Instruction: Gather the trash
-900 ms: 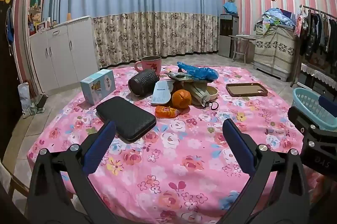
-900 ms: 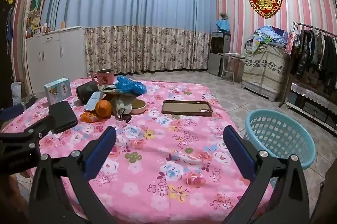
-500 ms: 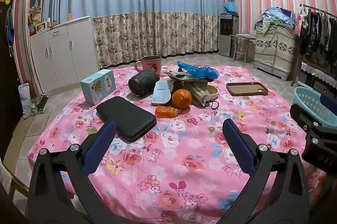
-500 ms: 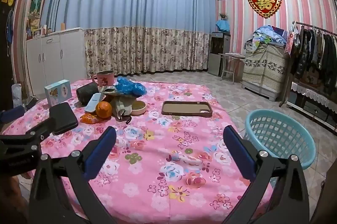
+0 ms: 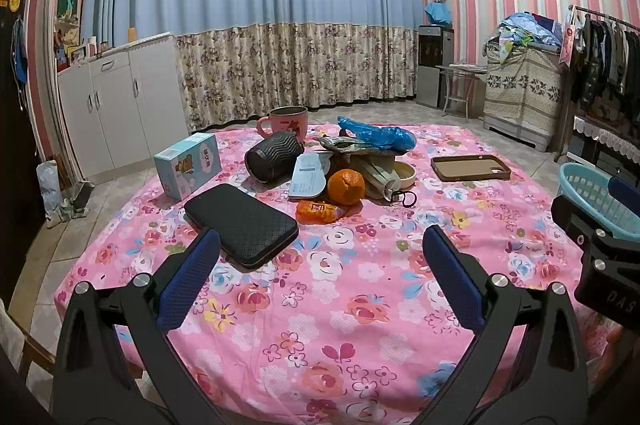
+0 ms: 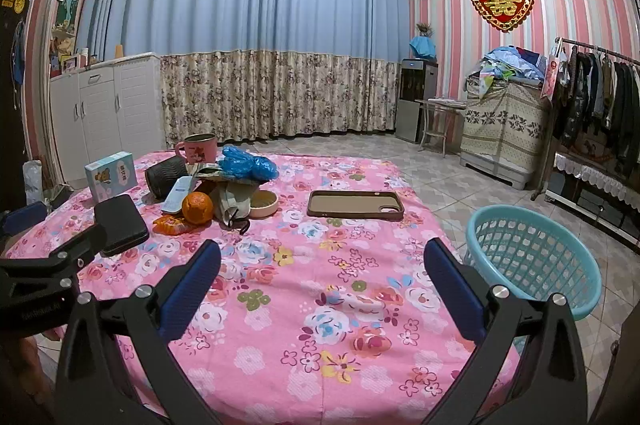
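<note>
above a table spread with a pink floral cloth (image 5: 360,325), two grippers hang with nothing in them: the left gripper (image 5: 320,273) and the right gripper (image 6: 322,275), each with its two blue-padded fingers spread wide apart. the trash sits bunched toward the far middle of the table: one crumpled blue plastic bag (image 5: 376,137) on top of a heap of papers and wrappers (image 5: 352,149), one orange (image 5: 346,187) with broken peel just in front of the heap, one orange snack packet (image 5: 320,212) touching the orange's near side, and one white printed slip (image 5: 306,175) leaning beside it. around the heap are one black ribbed cup (image 5: 274,157) lying on its side, one pink mug (image 5: 286,123) upright behind it, one light blue carton (image 5: 188,165) to the left, one black zip case (image 5: 240,225) nearer the left gripper, one shallow beige dish (image 6: 262,203) and one brown phone case (image 6: 354,205) lying face up, well apart to the right. one turquoise plastic basket (image 6: 532,265) stands on the tiled floor just beside the table's right edge, near the right gripper.
</note>
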Demonstrator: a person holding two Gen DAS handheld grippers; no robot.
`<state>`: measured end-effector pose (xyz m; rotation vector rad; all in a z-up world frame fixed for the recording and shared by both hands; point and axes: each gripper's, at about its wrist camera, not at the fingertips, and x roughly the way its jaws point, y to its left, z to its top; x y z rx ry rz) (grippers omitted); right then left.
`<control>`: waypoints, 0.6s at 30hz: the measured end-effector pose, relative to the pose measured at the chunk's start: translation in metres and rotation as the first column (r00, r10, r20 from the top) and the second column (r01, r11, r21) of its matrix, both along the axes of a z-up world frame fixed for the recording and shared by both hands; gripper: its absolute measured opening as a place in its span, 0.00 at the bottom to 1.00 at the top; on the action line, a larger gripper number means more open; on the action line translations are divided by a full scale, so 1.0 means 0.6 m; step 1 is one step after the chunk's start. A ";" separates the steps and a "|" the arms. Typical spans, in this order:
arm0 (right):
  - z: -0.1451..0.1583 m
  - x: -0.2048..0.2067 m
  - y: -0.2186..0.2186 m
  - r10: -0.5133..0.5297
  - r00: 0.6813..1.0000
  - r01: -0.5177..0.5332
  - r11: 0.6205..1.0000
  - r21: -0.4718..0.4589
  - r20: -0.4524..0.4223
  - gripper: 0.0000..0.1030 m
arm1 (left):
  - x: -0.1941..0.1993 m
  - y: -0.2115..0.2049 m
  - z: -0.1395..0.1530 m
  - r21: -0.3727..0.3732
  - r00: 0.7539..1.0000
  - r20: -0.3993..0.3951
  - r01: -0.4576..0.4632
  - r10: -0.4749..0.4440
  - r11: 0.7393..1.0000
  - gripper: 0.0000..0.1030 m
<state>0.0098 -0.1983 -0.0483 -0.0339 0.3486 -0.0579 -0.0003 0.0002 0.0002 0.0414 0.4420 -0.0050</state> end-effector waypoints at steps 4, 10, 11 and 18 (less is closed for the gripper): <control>0.012 -0.012 -0.005 -0.002 1.000 0.002 1.000 0.009 -0.001 0.96 | 0.000 0.000 0.000 0.001 1.000 0.000 0.000 0.000 1.000 0.95; 0.010 -0.011 -0.008 0.001 1.000 -0.001 1.000 0.010 0.000 0.96 | 0.000 0.000 0.000 0.003 1.000 0.000 0.000 0.000 1.000 0.95; 0.010 -0.011 -0.008 0.001 1.000 -0.001 1.000 0.010 0.000 0.96 | 0.000 0.000 0.000 0.004 1.000 0.000 0.000 0.000 1.000 0.95; 0.009 -0.012 -0.007 0.000 1.000 0.000 1.000 0.010 0.001 0.96 | 0.000 0.000 0.000 0.007 1.000 0.000 0.000 0.000 1.000 0.95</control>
